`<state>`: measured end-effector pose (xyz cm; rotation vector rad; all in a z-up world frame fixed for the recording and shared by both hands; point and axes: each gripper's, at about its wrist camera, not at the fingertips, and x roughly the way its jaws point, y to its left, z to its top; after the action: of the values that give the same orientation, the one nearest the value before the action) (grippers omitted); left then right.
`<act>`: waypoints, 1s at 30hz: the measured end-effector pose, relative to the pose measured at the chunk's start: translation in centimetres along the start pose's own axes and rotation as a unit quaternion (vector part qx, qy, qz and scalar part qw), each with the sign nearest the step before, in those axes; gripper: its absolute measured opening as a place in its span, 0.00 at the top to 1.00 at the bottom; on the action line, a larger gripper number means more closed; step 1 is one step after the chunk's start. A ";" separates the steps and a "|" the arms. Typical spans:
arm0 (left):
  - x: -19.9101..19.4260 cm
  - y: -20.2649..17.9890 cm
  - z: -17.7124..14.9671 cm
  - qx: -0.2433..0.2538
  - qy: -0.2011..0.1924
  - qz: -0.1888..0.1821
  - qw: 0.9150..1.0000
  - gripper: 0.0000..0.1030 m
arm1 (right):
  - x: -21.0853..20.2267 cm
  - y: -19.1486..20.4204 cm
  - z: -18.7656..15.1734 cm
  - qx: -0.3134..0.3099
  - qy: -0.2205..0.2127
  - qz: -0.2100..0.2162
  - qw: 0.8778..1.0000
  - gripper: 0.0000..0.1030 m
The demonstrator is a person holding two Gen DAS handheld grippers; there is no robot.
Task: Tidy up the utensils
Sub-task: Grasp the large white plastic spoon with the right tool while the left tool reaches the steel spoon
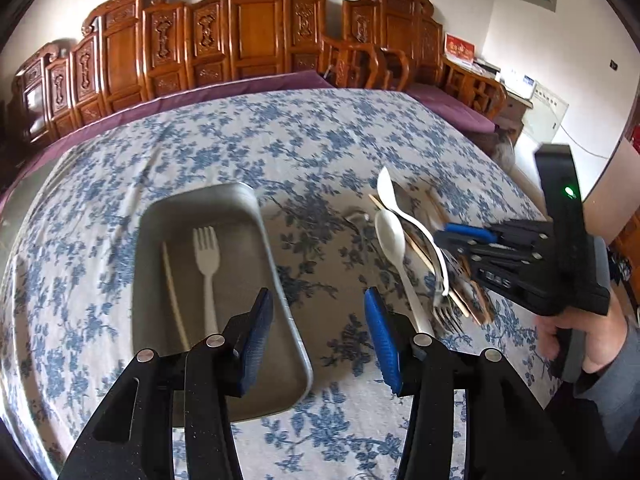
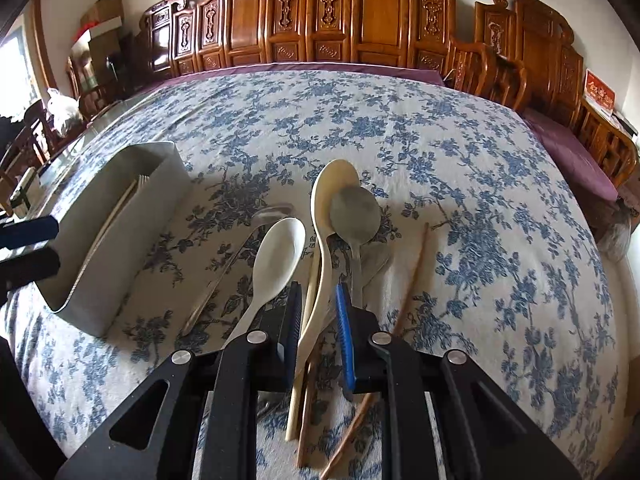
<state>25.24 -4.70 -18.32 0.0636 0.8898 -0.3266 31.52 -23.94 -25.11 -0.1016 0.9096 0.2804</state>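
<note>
A metal tray (image 1: 280, 264) on the floral tablecloth holds a white plastic fork (image 1: 206, 256) and one pale chopstick (image 1: 173, 288). My left gripper (image 1: 320, 340) hangs open over the tray's right rim with nothing between its fingers. To the right lies a pile of utensils: a white spoon (image 2: 280, 252), a cream spoon (image 2: 323, 194), a metal spoon (image 2: 356, 212), metal forks (image 1: 444, 312) and wooden chopsticks (image 2: 414, 276). My right gripper (image 2: 320, 332) is low over the pile. Its jaws stand narrowly apart around the cream spoon's handle, with a gap at the blue pad.
A carved wooden bench (image 2: 376, 12) with a purple cushion (image 1: 256, 84) runs behind the table and along its right side. The person's hand (image 1: 568, 336) holds the right gripper at the table's right edge. A silver utensil handle (image 2: 224, 276) lies between tray and pile.
</note>
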 end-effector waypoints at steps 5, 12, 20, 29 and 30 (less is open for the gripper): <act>0.9 -1.0 -0.4 0.005 0.009 -0.002 1.000 0.56 | 1.6 -0.2 0.3 -0.005 0.015 0.000 1.000 0.81; 1.7 -2.2 -0.7 0.010 0.015 -0.006 1.000 0.56 | 2.6 -0.5 0.4 -0.006 0.027 -0.002 1.000 0.88; 2.7 -3.4 -1.1 0.021 0.027 -0.010 0.999 0.56 | 0.9 -2.2 0.6 0.024 0.001 0.012 1.000 0.95; 4.9 -5.0 0.0 0.028 0.036 -0.004 0.999 0.56 | -1.1 -3.9 0.8 0.044 -0.031 0.018 0.998 0.95; 5.4 -5.1 0.3 0.028 0.038 -0.002 0.999 0.56 | -1.2 -4.0 0.7 0.047 -0.032 0.019 0.998 0.95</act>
<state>27.06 -11.02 -21.88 0.1269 0.9567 -0.3547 32.49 -27.91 -23.85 0.0108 0.8608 0.2743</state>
